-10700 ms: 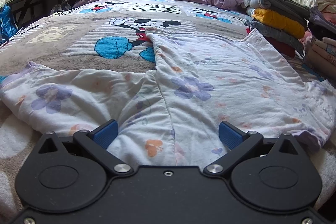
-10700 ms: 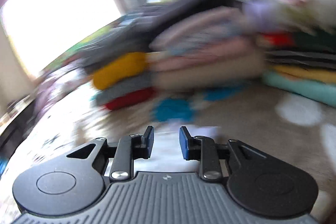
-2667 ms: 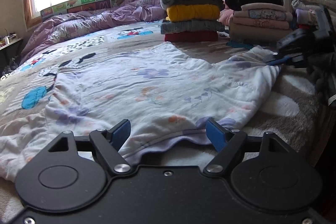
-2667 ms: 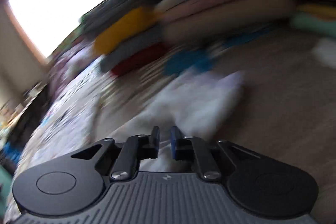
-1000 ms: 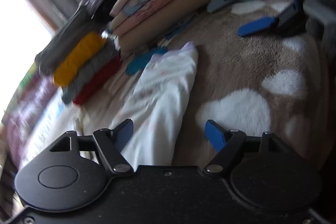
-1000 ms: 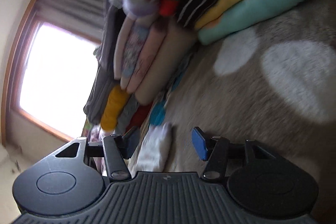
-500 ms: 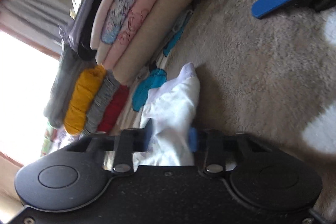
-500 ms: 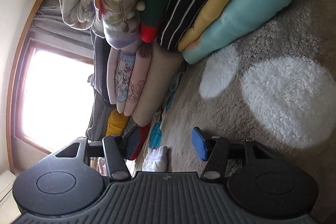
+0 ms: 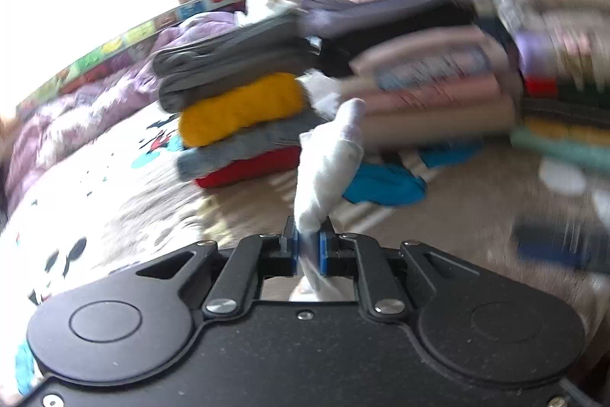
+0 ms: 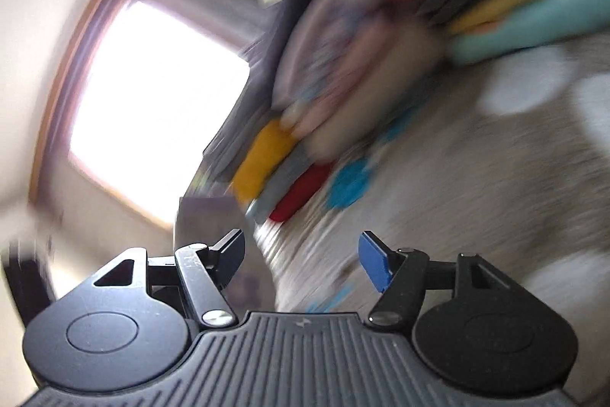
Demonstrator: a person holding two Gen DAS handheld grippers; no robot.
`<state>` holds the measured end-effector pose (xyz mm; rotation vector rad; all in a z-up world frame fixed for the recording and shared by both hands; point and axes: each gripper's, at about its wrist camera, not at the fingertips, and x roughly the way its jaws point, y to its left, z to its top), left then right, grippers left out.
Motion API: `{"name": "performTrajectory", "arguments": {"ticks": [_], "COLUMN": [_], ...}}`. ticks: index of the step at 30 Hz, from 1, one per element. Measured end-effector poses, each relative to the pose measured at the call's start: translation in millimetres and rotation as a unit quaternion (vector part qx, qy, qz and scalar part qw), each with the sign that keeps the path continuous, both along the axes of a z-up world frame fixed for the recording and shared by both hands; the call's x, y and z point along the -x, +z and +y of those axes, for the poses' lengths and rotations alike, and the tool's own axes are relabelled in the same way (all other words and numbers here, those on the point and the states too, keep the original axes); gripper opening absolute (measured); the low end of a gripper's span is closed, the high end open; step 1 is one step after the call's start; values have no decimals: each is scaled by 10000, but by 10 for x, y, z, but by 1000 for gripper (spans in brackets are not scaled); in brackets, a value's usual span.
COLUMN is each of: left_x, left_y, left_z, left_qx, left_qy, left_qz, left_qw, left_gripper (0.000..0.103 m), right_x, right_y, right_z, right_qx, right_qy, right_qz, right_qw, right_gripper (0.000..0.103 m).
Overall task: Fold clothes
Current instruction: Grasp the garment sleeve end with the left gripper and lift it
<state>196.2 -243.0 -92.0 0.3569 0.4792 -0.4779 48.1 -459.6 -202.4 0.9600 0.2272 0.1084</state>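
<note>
The left gripper (image 9: 308,242) tips downward over the bed (image 9: 457,216), its jaws clenched on a corner of the white garment (image 9: 328,159), which stands up from them before the folded stacks (image 9: 244,109). The right gripper (image 10: 301,260) is rolled sideways, almost level; its jaws have just been opening, nothing between them.

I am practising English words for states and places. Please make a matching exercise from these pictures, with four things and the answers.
Things:
1. left gripper
2. right gripper
3. yellow garment
4. red garment

States:
A. bottom of its stack
B. open, nothing between the fingers
C. shut on the white garment
D. between grey garments in the stack

Pairs: 1-C, 2-B, 3-D, 4-A
</note>
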Motion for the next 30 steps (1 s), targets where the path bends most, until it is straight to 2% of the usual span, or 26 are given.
{"name": "performTrajectory", "arguments": {"ticks": [2, 5, 9, 12, 14, 20, 30], "left_x": [-31, -71, -53, -11, 9, 5, 136], "left_y": [109, 229, 339, 405, 438, 454, 345], "left_z": [240, 542, 868, 1094, 1245, 1669, 2288], "left_qx": [366, 715, 977, 1140, 1231, 1369, 1619], "left_qy": [126, 343, 574, 728, 832, 1130, 1555], "left_qz": [127, 211, 179, 125, 106, 110, 219], "left_qw": [9992, 9966, 9934, 9907, 9888, 9841, 9742], "left_gripper": [9, 9, 9, 9, 9, 9, 9], "right_x": [-81, -174, -255, -349, -396, -409, -464], "right_y": [103, 213, 281, 290, 272, 241, 163], "right_z": [282, 766, 1357, 1681, 1818, 2132, 2381], "right_qx": [499, 1322, 2485, 3205, 3486, 4134, 4530], "right_qy": [489, 1167, 1705, 1814, 1892, 2091, 2284], "right_qz": [-89, -170, -138, 102, 229, 245, 250], "right_qw": [9975, 9842, 9534, 9296, 9177, 8859, 8614], "right_gripper": [71, 73, 74, 74, 74, 72, 62]}}
